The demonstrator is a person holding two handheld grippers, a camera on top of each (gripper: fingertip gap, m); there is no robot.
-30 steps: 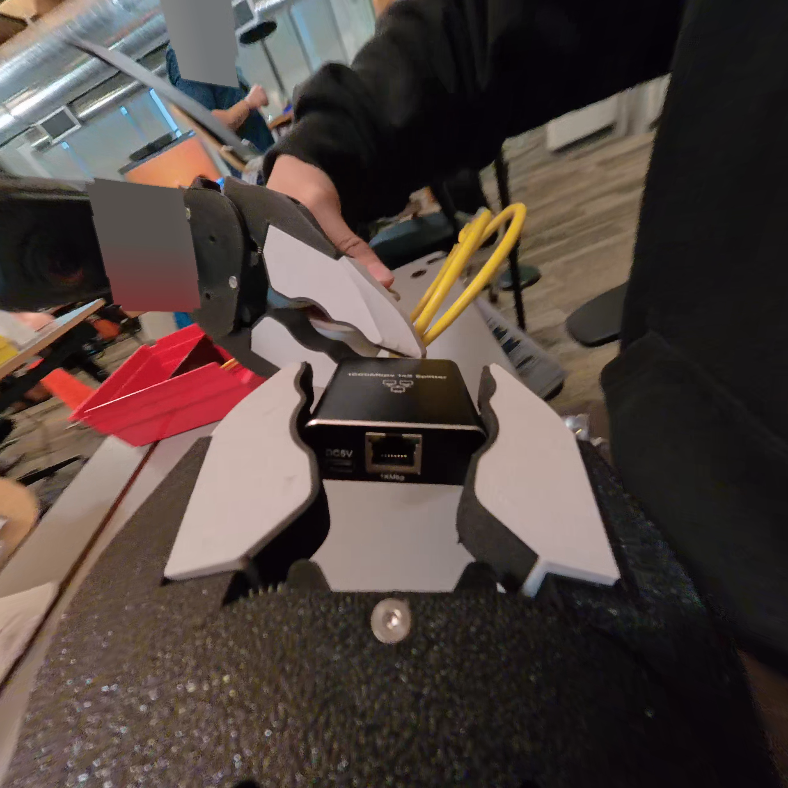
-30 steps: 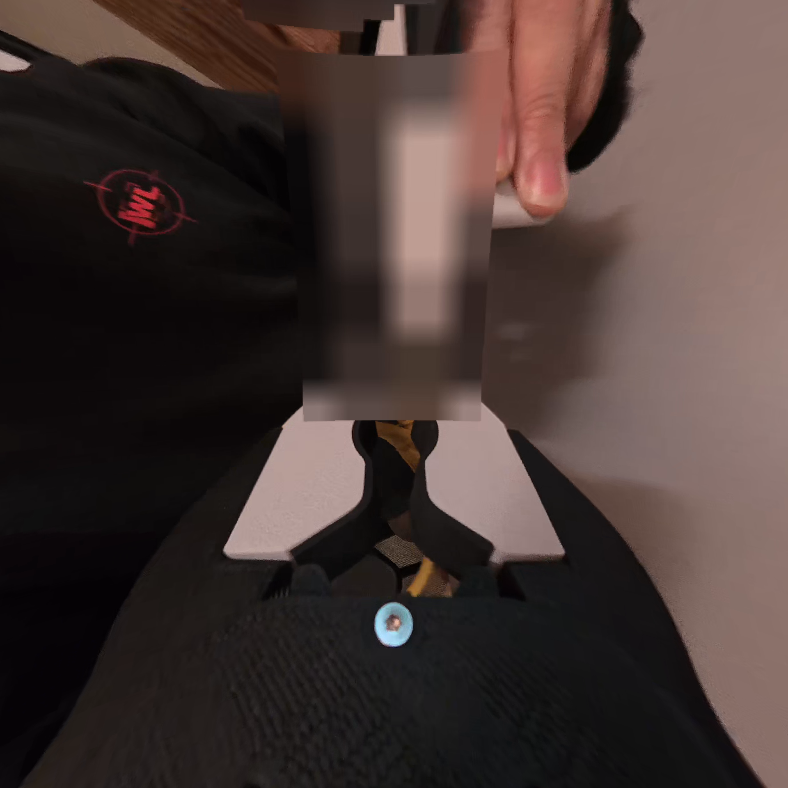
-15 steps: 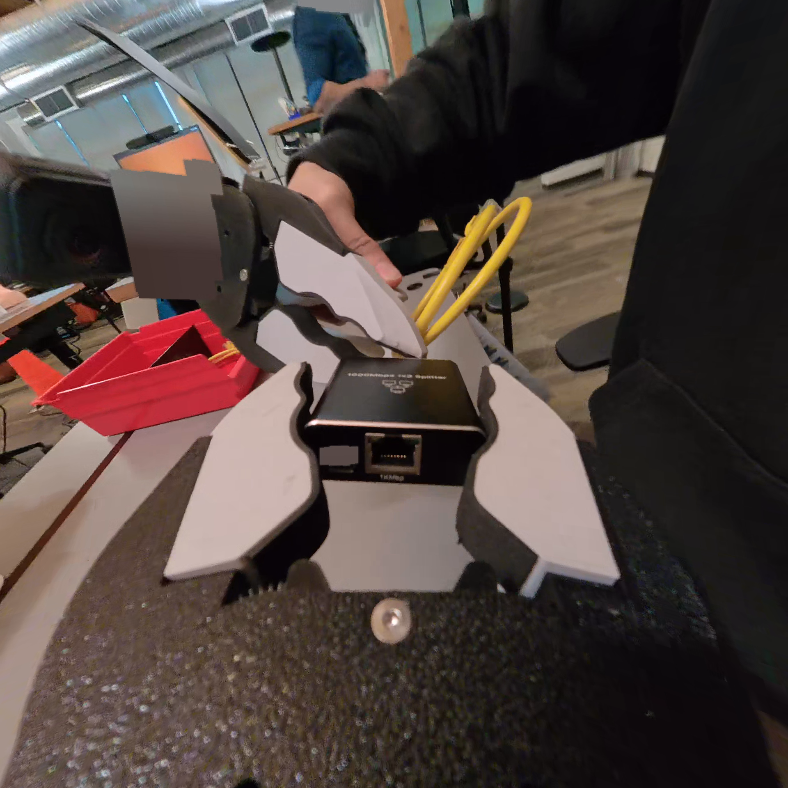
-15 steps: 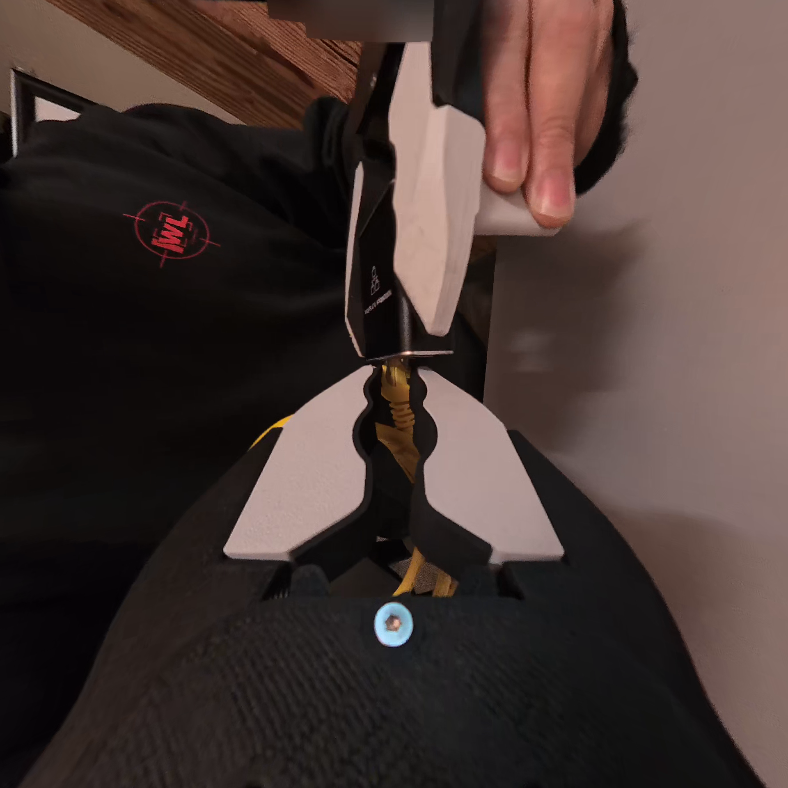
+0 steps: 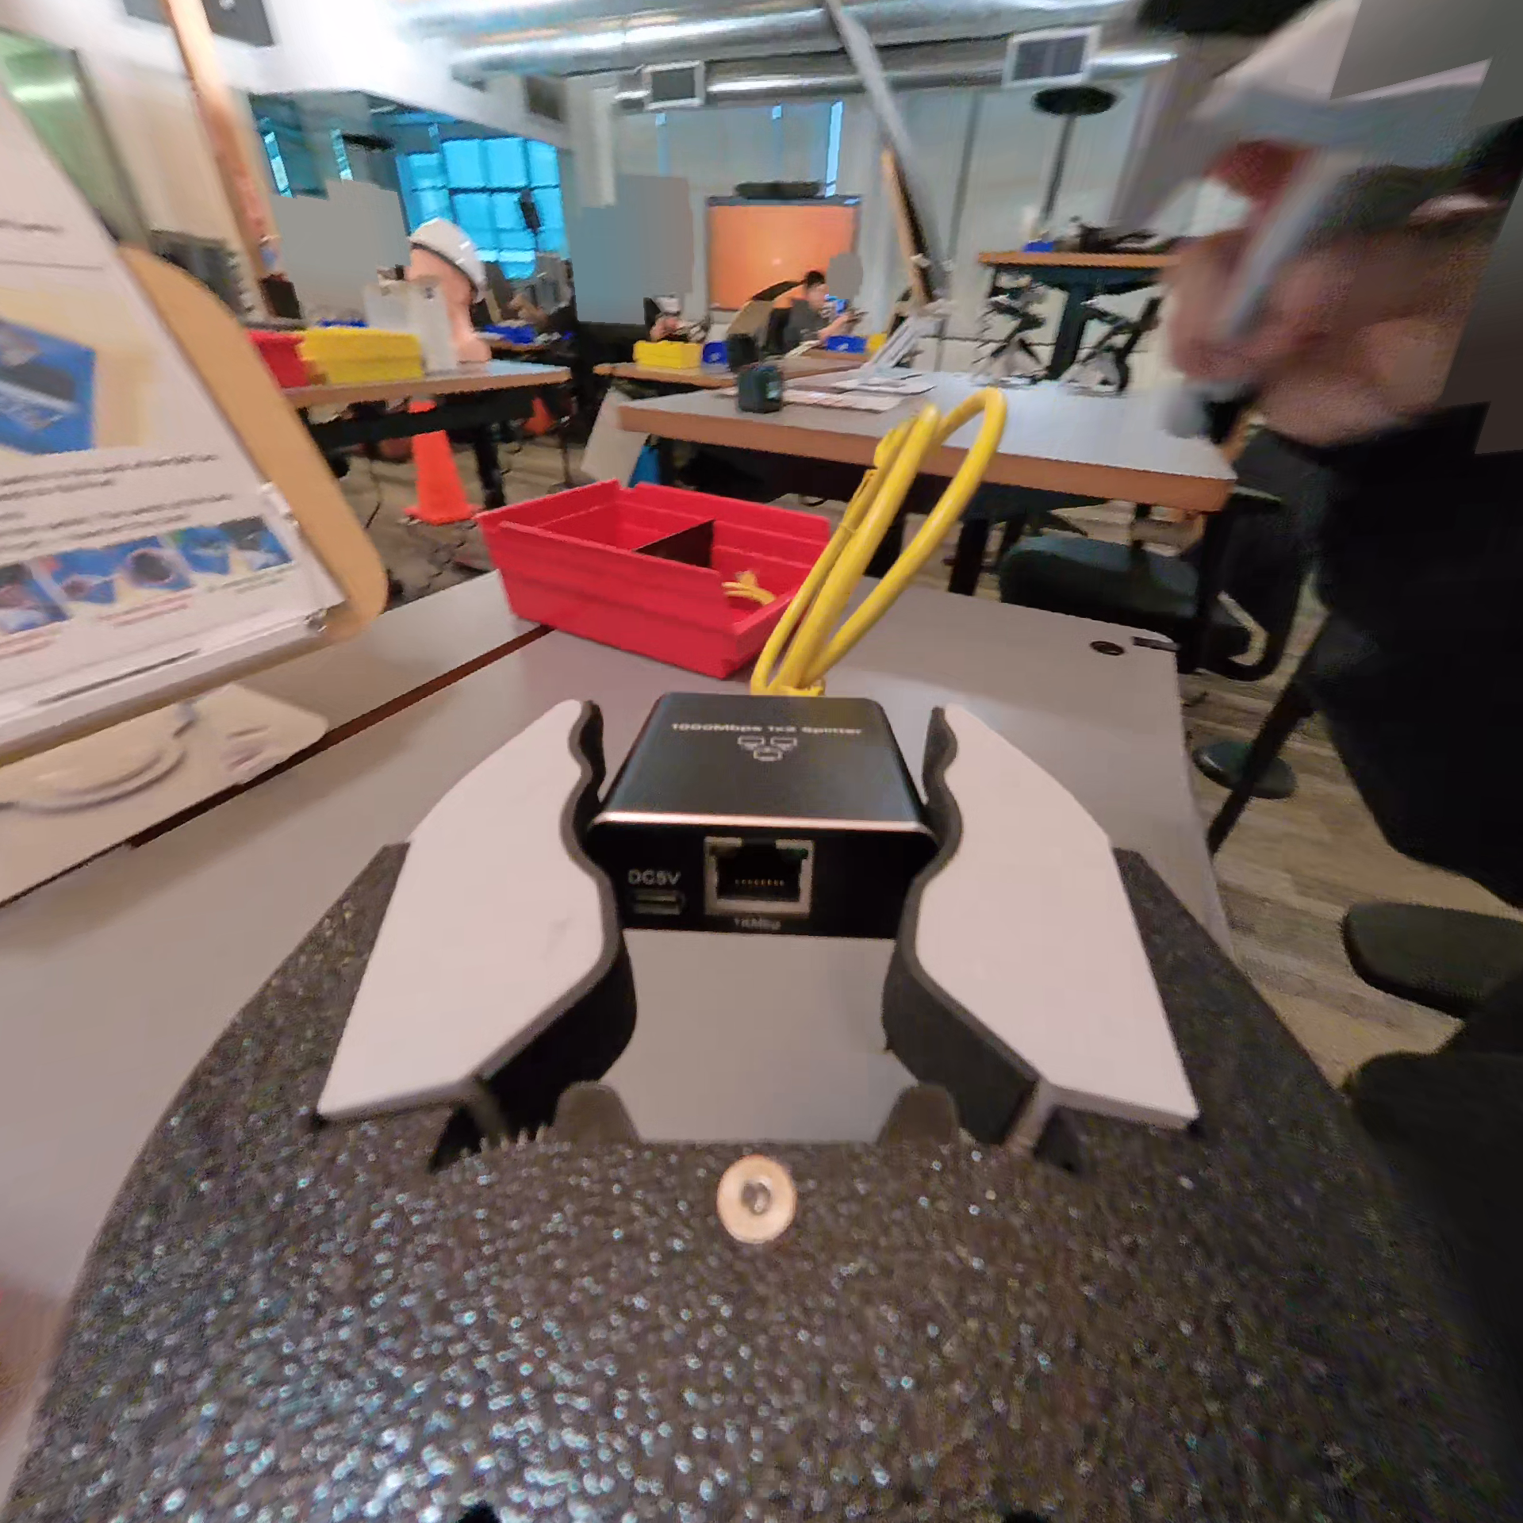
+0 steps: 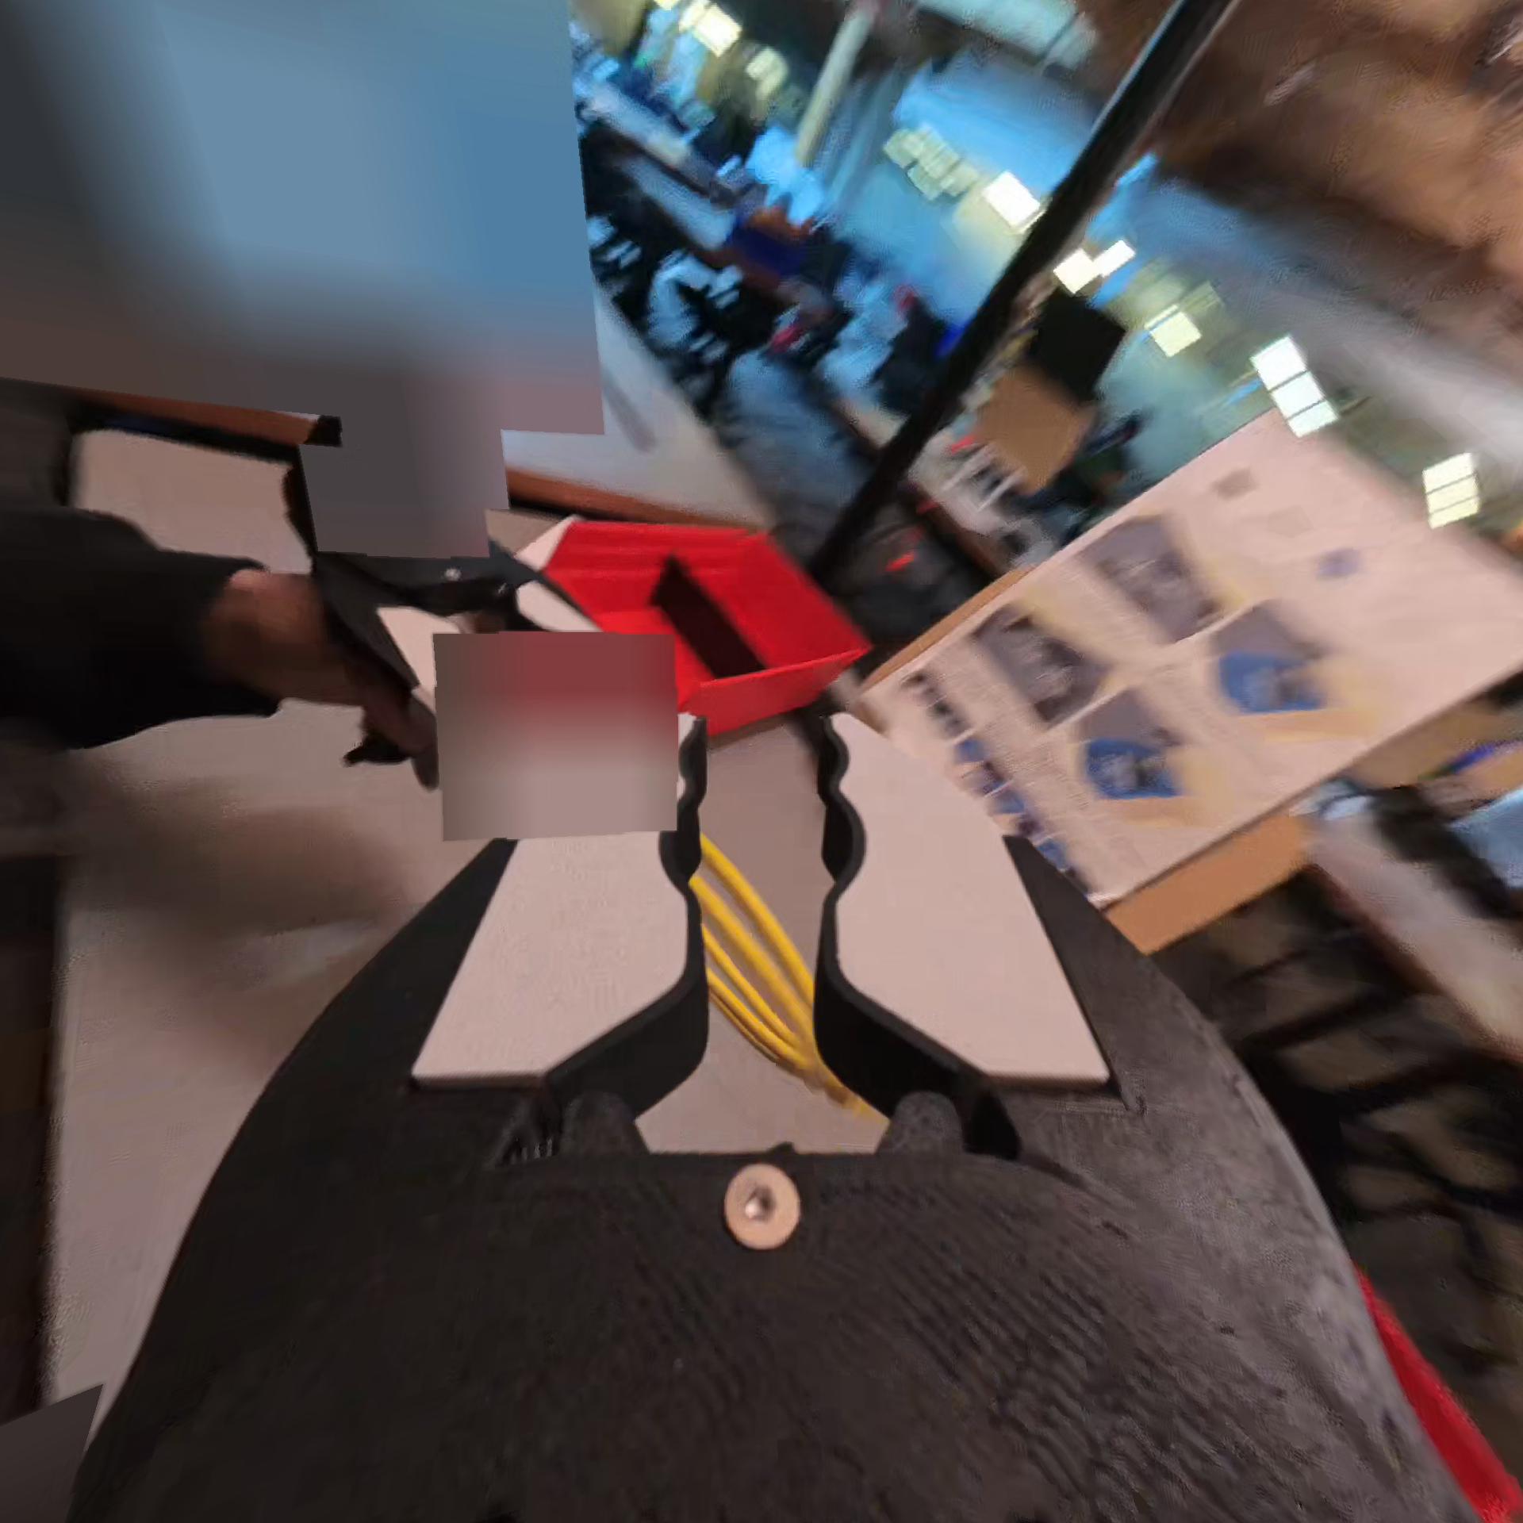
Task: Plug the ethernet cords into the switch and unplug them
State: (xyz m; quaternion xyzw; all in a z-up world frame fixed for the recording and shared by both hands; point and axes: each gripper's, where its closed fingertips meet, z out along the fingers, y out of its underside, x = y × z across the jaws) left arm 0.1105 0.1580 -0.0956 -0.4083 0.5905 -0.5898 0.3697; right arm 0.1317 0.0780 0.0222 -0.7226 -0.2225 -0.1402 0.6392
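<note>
In the left wrist view my left gripper (image 5: 758,717) is shut on the black switch (image 5: 762,783), holding it by its sides just above the grey table (image 5: 1030,659). An empty port faces the camera. Yellow ethernet cords (image 5: 898,527) are plugged into its far side and loop upward. My right gripper shows blurred at the top right (image 5: 1319,156), apart from the cords. In the right wrist view my right gripper (image 6: 762,725) is open and empty; the yellow cords (image 6: 746,948) show through the gap, below the fingers. The left gripper and a hand (image 6: 346,659) are at the left, partly hidden by a mosaic patch.
A red bin (image 5: 643,569) with a yellow cord end in it stands on the table behind the switch, also in the right wrist view (image 6: 742,634). A printed board on a stand (image 5: 124,511) leans at the left. Chairs and other tables stand beyond the table's edge.
My right gripper has opened, let go of the yellow cord plug at the switch and drawn back and up. My left gripper still holds the switch and has swung toward the table.
</note>
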